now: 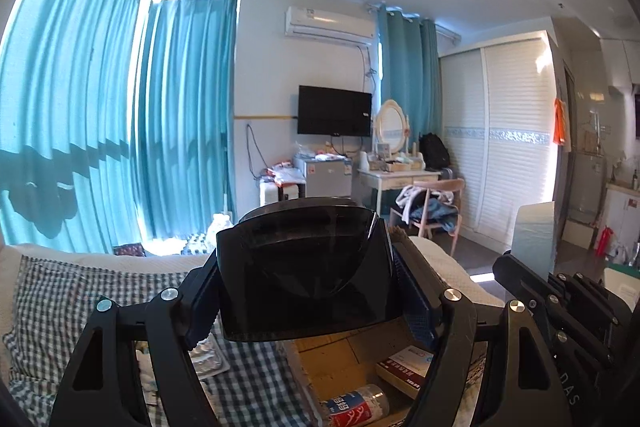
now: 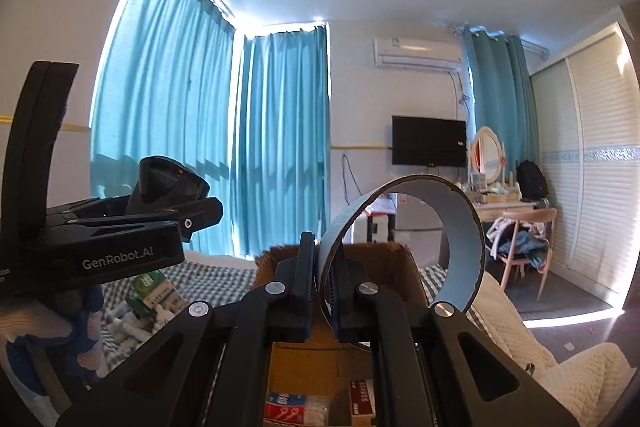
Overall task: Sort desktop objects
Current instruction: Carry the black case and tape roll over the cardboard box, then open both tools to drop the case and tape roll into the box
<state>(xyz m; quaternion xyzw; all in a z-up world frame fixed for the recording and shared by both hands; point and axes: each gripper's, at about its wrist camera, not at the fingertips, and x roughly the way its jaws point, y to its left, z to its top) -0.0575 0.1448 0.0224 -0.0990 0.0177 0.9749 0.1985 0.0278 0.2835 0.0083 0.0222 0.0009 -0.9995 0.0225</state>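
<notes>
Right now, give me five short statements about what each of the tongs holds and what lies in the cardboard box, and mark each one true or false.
1. The left tongs grip a dark tinted plastic case. True.
2. The right tongs stand wide open and hold nothing. False: they are shut on a curled grey strip.
3. The cardboard box holds a bottle with a red and blue label. True.
4. The cardboard box is empty. False: a small red and white carton also lies inside.
5. A checked cloth lies beside the box. True.
</notes>
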